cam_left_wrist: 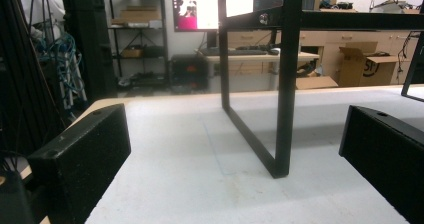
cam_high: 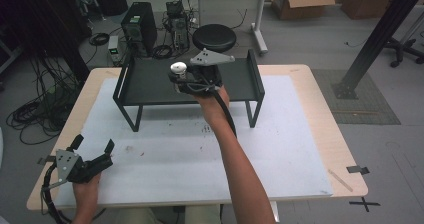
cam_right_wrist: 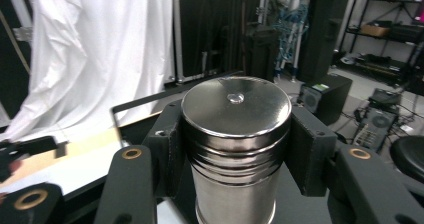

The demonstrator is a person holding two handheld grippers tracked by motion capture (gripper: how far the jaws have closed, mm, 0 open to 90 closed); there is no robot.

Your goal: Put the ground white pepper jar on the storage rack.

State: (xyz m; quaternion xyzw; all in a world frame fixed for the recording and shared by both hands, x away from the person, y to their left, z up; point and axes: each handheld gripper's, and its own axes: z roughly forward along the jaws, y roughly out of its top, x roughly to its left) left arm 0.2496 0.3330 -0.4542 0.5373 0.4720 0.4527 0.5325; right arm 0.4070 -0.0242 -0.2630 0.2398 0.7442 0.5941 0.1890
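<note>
We see the right gripper reaching over the black metal shelf that stands at the far half of the tabletop, which is covered by a pale grey mat. Its jaws are closed on a shiny metal canister, pressing against both sides just under the lid. In the right gripper view the canister stands upright between the two black pads, its flat round lid showing a small dimple in the middle and ribbed rings below the rim. From the high view the canister's top shows as a bright disc above the shelf's flat deck; whether it touches the deck we cannot tell.

The left gripper sits low at the near left corner of the tabletop, held by the person's left hand. Its jaws are spread wide with nothing between them. In the left gripper view they frame one leg of the shelf farther off on the mat.

As for writing, we can read very little. A cardboard box on the floor behind the tabletop carries a dark printed mark, too blurred to read. A monitor in the background shows a lit picture, but no legible text. The canister bears no label that we can make out.
</note>
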